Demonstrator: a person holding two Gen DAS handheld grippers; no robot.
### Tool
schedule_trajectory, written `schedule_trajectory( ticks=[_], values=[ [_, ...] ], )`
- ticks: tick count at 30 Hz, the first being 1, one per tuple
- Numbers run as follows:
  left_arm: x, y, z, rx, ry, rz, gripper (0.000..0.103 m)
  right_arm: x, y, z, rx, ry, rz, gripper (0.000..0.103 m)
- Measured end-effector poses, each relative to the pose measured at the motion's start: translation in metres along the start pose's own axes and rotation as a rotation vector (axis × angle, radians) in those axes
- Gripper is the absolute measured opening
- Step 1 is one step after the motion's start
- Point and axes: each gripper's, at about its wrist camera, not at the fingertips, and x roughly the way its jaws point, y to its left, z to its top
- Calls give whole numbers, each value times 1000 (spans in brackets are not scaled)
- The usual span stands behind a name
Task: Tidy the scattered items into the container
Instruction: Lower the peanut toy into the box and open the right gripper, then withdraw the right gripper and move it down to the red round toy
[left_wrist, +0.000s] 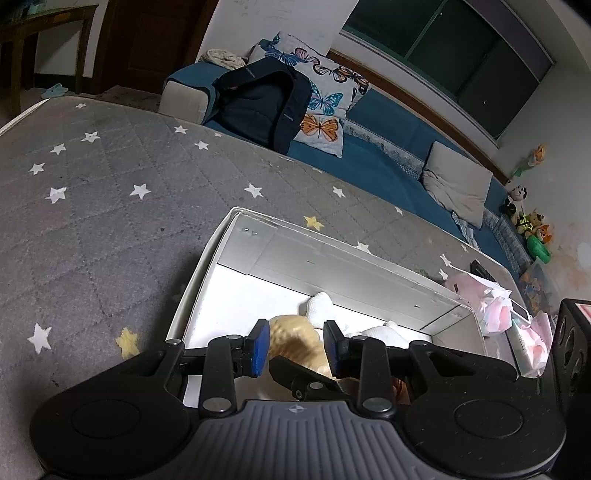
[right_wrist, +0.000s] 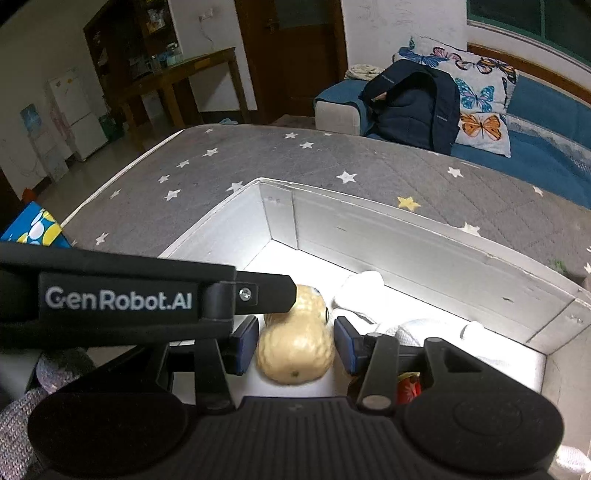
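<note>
A white open box (left_wrist: 332, 254) (right_wrist: 406, 236) lies on the grey star-print mattress. Inside it lie a tan peanut-shaped plush (right_wrist: 295, 347) (left_wrist: 291, 336), white soft items (right_wrist: 360, 286) (left_wrist: 319, 302) and a red item (right_wrist: 408, 387) at the near edge. My right gripper (right_wrist: 295, 341) is open, its blue pads (right_wrist: 343, 343) on either side of the plush with small gaps. My left gripper (left_wrist: 295, 345) is open above the plush; its black body (right_wrist: 118, 291) crosses the right wrist view.
Pink-and-white plastic bags (left_wrist: 495, 306) lie right of the box, with a black speaker (left_wrist: 572, 350) beyond. A blue patterned box (right_wrist: 33, 225) sits at the mattress's left edge. A blue sofa (left_wrist: 369, 158) with a dark jacket (left_wrist: 262, 103) and butterfly pillows stands behind.
</note>
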Motion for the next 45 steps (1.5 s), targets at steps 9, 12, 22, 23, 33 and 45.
schedule_trajectory(
  ticks=[9, 12, 22, 23, 33, 45],
  values=[
    [-6, 0, -2, 8, -11, 3, 34, -6, 5, -4, -22, -22, -8, 46],
    [-11, -1, -3, 8, -22, 3, 34, -12, 8, -5, -28, -35, -9, 47],
    [-33, -13, -13, 51, -65, 12, 34, -37, 16, -12, -43, -96, -20, 50],
    [-36, -14, -15, 54, -70, 14, 34, -42, 16, -13, -43, -105, -22, 50],
    [-64, -26, -35, 93, -113, 30, 34, -76, 20, -34, -49, -166, -30, 50],
    [-95, -32, -69, 102, -163, 37, 34, -121, 44, -68, -95, -258, -47, 56]
  ],
)
